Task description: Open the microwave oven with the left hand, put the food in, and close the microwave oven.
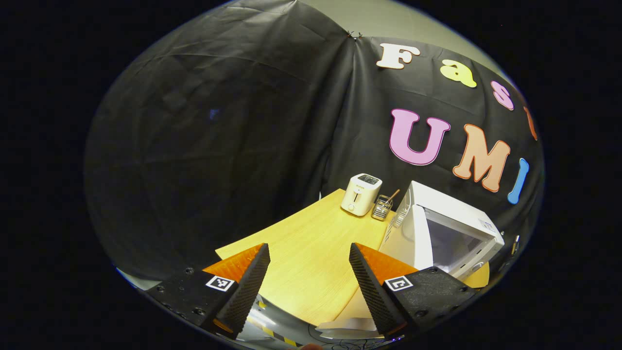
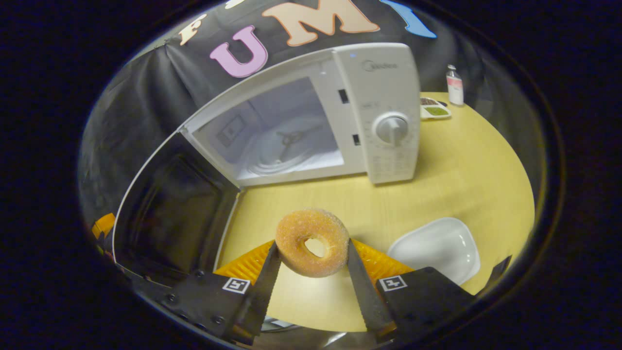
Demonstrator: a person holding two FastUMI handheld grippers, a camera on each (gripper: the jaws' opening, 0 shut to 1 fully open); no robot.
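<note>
Pinching a donut (image 2: 312,242) in the right hand-held gripper (image 2: 311,272) above the desk (image 2: 466,165), facing the microwave (image 2: 311,121) with its door (image 2: 165,214) swung open, while holding the left hand-held gripper (image 1: 309,277) spread and empty.

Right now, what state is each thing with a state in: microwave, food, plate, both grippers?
microwave: door swung wide open, cavity empty
doughnut: lifted, pinched between the right gripper's fingers
white plate: empty, on the table
right gripper: shut on the doughnut
left gripper: open, holding nothing
</note>
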